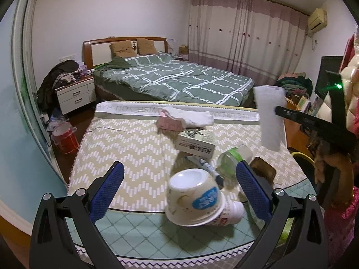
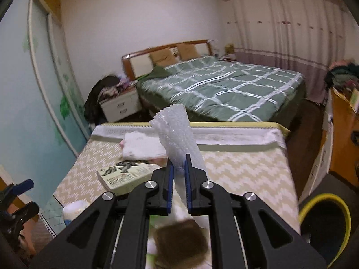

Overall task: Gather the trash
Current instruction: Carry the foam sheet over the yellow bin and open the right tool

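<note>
My right gripper is shut on a crumpled piece of clear bubble wrap and holds it up above the table; the left wrist view shows the same bubble wrap hanging in the air at the right. My left gripper stands open low over the near end of the table. Between its blue fingers lies a white paper cup on its side, against a small white bottle. Behind them lie a clear cup with a green band, a marker and a printed box.
A pink tissue box and white cloth lie at the table's far end. A brown pad lies under the right gripper. A dark bin with a yellow rim stands right of the table. A red bucket sits on the floor left, a bed beyond.
</note>
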